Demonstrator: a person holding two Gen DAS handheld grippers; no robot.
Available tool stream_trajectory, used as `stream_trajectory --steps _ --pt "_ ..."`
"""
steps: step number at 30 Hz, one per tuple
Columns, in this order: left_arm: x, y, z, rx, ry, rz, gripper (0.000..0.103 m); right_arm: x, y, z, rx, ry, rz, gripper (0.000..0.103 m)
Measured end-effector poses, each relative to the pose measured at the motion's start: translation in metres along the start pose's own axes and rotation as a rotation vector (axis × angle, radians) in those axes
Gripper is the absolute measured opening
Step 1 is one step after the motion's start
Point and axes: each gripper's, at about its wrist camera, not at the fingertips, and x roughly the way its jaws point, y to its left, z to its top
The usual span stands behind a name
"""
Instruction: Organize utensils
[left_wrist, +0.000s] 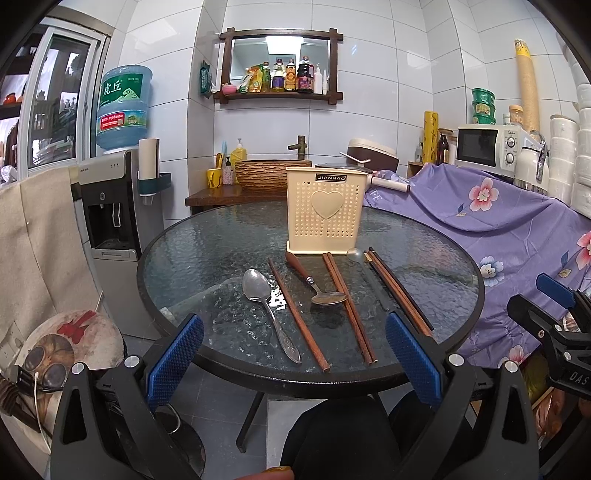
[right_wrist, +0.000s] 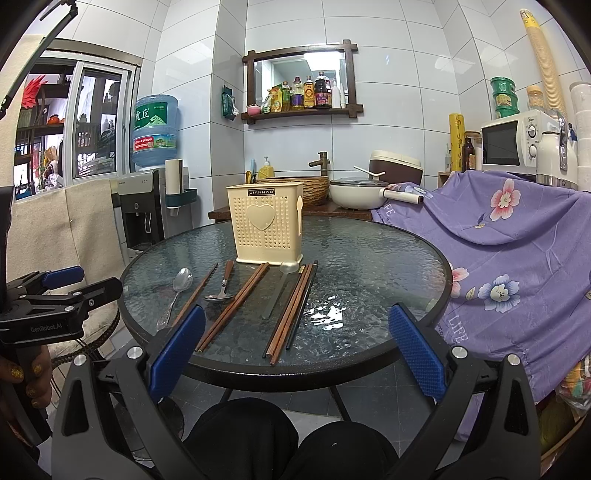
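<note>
A cream perforated utensil holder (left_wrist: 325, 214) with a heart on it stands upright on the round glass table (left_wrist: 184, 258); it also shows in the right wrist view (right_wrist: 266, 225). In front of it lie a steel spoon (left_wrist: 266, 306), a wooden-handled spoon (left_wrist: 314, 280), a clear-handled spoon (left_wrist: 365, 273) and several brown chopsticks (left_wrist: 347, 302), with more chopsticks in the right wrist view (right_wrist: 291, 310). My left gripper (left_wrist: 293, 363) is open and empty at the table's near edge. My right gripper (right_wrist: 295, 354) is open and empty, also at the near edge.
A purple flowered cloth (right_wrist: 517, 266) covers furniture to the right of the table. A water dispenser (left_wrist: 110, 221) stands at the left. A sink counter (left_wrist: 221, 192) with a basin, a pot and a rice cooker is behind. A microwave (right_wrist: 513, 140) is at the back right.
</note>
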Motion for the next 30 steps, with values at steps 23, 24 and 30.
stream_trajectory --steps 23,24,30 --pt "0.0025 0.0000 -0.0026 0.003 0.005 0.003 0.097 -0.0003 -0.0004 0.0001 0.001 0.002 0.000 0.098" --pt "0.0023 0.0000 -0.0027 0.003 0.005 0.005 0.097 -0.0007 -0.0004 0.0001 0.000 0.002 0.000 0.098" --pt "0.0068 0.0030 -0.0039 -0.003 0.023 0.014 0.097 0.0016 -0.0015 -0.0008 0.000 0.009 -0.008 0.098"
